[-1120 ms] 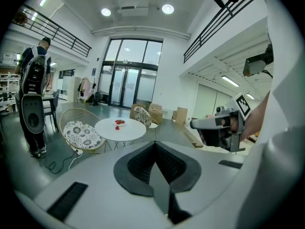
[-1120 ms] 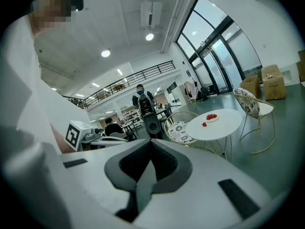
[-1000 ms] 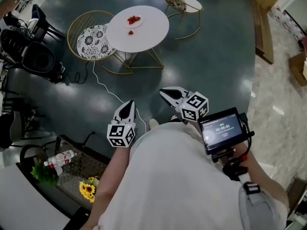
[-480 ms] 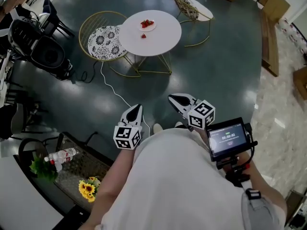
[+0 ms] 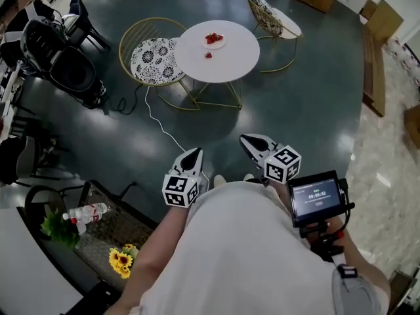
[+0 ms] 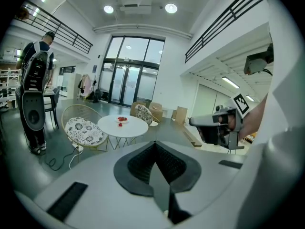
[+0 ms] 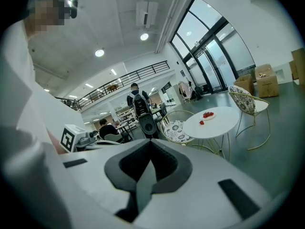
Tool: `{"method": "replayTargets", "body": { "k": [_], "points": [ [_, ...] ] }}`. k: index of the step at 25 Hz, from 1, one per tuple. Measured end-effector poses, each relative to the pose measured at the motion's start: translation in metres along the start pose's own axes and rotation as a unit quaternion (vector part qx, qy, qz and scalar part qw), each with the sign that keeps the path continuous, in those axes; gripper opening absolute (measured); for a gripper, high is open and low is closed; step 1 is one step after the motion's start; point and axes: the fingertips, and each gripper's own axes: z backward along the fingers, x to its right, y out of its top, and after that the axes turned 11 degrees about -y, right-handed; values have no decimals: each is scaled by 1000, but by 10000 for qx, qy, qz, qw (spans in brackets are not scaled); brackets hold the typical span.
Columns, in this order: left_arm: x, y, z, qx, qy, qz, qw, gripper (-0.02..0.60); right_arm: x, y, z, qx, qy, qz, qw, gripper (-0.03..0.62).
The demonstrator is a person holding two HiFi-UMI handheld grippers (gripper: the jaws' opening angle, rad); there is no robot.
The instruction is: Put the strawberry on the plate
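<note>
A dark green floor (image 5: pixel 302 110) is seen across the whole head view, and well ahead on it a round white table (image 5: pixel 233 61) is set on thin gold legs. A gold-framed chair with a patterned cushion (image 5: pixel 152 61) is tucked just beside the table's left edge, and a second chair (image 5: pixel 277 17) is placed at its far right. Down at the bottom, both tools are held out in front of a white shirt (image 5: pixel 249 254). The left gripper (image 5: pixel 194 151) is shown with jaws pressed together and nothing between them. The right gripper (image 5: pixel 243 138) is likewise closed and empty. Both are kept well apart from the table. On the tabletop a small plate (image 5: pixel 222 44) is seen, already loaded with red fruit. One strawberry (image 5: pixel 208 55) is left lying on the bare top, just beside the plate's near edge
</note>
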Motion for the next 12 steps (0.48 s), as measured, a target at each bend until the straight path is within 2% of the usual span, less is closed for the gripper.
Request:
{"method": "replayTargets", "body": {
  "k": [12],
  "points": [
    [-23, 0, 1, -6, -187, 8, 9998, 6, -7, -4, -19, -64, -189, 31, 9998, 6]
  ]
}}
